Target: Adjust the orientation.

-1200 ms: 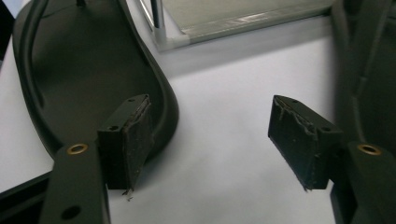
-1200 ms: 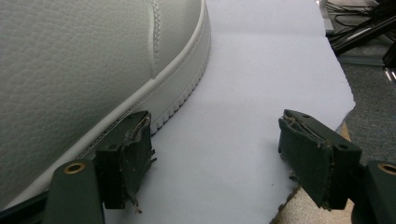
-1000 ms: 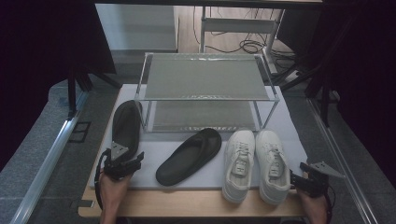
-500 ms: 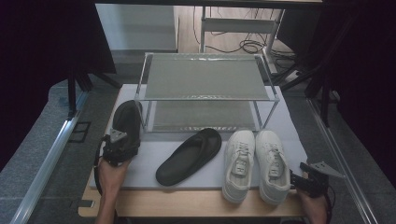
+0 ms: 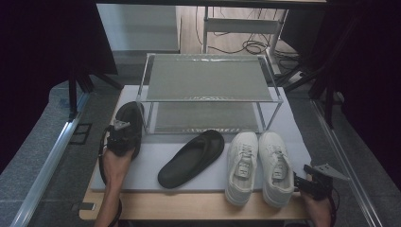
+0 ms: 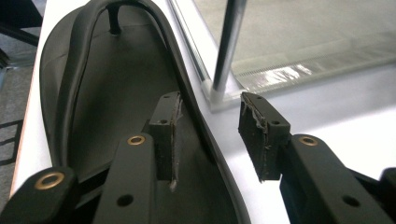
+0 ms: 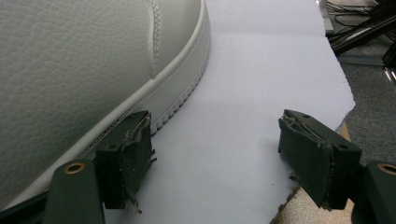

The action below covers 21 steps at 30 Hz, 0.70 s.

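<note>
Black flip-flop (image 6: 116, 116) edge between closing left hand-held gripper (image 6: 212, 135) jaws.

You work at a wooden table (image 5: 198, 207) with a white mat (image 5: 293, 137) over most of its top. Black curtains (image 5: 47, 42) close off both sides. Past the far edge lies pale wood floor (image 5: 189, 23) with tangled black cables (image 5: 250, 47). Grey carpet (image 5: 33, 142) flanks the table, and the light is dim.
</note>
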Motion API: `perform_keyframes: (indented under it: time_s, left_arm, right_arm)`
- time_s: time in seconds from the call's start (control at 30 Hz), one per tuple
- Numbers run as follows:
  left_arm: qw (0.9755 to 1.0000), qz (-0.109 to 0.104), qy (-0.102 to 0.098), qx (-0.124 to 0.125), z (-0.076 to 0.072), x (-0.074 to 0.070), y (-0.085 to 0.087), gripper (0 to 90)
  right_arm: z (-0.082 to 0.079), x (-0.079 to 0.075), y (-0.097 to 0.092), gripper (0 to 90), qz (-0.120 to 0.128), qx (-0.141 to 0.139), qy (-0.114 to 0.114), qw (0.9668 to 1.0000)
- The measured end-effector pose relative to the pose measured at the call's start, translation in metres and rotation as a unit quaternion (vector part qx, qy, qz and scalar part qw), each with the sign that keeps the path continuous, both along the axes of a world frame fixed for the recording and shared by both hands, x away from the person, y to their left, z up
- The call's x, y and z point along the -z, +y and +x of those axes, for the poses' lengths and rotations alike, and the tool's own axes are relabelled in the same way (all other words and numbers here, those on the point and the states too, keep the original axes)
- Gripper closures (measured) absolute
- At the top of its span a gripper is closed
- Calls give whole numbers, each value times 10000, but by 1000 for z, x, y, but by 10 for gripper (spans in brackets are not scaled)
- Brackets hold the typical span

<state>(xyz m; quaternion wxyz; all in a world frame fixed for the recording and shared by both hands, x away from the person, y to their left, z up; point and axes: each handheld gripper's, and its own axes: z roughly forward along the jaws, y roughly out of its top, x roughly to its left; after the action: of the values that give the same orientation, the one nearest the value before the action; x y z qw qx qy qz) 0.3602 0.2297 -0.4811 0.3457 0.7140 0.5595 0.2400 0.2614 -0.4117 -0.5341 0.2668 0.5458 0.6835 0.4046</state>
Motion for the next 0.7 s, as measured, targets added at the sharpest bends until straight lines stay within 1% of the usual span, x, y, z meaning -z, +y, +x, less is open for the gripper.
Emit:
perform_keyframes:
  time_s: [0.07,0.13,0.2,0.3,0.5,0.53,0.6,0.63,0.7]
  left_arm:
    - [10000,4,11,-16,3,0,0,610]
    - [10000,16,45,-54,10,2,-1,624]
    - [10000,4,60,-51,13,2,-1,640]
    - [9998,55,138,-109,22,7,0,663]
    - [9996,81,167,-191,28,11,-1,688]
    - [9995,126,182,-206,30,12,-2,689]
    - [9995,141,190,-208,31,12,-3,692]
    - [9992,218,215,-254,34,12,-5,692]
    - [9988,292,249,-299,36,13,-6,696]
  right_arm:
    - [0,0,0,262,1,0,-1,10000]
    - [0,0,0,261,2,1,0,10000]
    - [0,0,0,261,1,0,0,10000]
    - [0,0,0,262,2,-1,0,10000]
    - [0,0,0,262,3,0,-1,10000]
    - [0,0,0,262,4,0,0,10000]
    - [0,0,0,261,5,-1,1,10000]
    - [0,0,0,261,4,-1,0,10000]
    - [0,0,0,261,-1,0,-6,10000]
